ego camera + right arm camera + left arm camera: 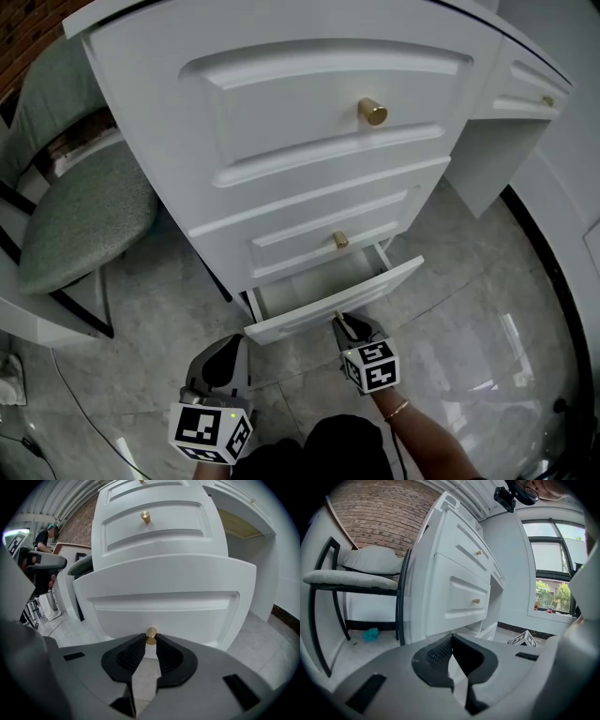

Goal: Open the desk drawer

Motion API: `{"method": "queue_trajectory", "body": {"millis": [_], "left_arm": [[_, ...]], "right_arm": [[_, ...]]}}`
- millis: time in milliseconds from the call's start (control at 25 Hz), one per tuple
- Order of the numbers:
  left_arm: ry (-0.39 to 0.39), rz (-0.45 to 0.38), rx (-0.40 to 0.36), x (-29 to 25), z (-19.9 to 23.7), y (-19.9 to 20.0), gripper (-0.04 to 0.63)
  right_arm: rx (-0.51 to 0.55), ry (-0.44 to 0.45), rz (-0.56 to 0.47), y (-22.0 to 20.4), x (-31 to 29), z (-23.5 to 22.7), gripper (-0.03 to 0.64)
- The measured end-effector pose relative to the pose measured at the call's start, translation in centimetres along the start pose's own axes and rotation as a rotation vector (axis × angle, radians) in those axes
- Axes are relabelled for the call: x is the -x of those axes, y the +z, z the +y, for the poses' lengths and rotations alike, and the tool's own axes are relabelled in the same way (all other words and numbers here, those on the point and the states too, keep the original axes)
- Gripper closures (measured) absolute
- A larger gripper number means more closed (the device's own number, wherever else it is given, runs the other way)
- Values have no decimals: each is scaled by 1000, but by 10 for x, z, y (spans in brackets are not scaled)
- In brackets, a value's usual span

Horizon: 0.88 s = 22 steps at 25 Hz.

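the right gripper (151, 641) is clamping its ribbed pads on the small brass knob (151, 635) of the bottom drawer (164, 604), pinching it right at the jaw tips. it is pointing slightly downward, i'd judge so that a pull runs straight along the drawer's slide. the left gripper (451, 641) is hovering low, off to the left of that one, its jaws pressed together with nothing between them, seemingly just keeping out of the way.

just beyond the right gripper's tips, the bottom drawer is standing partly out of the white desk (155, 131), over the marble floor (450, 356). the strip of drawer interior (309, 281) behind the front panel is showing only bare pale boards. i'm seeing nothing in it, though most of it is lying hidden under the desk.

above and farther back, the middle drawer (300, 246) and the top drawer (291, 103) are sitting shut. far left of both grippers, a green-cushioned chair (84, 216) is standing beside the desk.
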<state>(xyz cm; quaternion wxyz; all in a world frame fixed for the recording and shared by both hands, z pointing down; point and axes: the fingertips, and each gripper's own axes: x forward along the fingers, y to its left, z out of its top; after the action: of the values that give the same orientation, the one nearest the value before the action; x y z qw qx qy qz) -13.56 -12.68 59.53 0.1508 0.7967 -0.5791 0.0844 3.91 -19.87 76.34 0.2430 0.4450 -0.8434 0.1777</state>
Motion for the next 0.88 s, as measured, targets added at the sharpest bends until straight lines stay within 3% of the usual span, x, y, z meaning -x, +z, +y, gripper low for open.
{"method": "queue_trajectory", "body": {"millis": [880], "left_arm": [[-32,-9,-28,1,-20,13,586]], "right_arm": [[-23,27,19,-37,51,8,548]]}}
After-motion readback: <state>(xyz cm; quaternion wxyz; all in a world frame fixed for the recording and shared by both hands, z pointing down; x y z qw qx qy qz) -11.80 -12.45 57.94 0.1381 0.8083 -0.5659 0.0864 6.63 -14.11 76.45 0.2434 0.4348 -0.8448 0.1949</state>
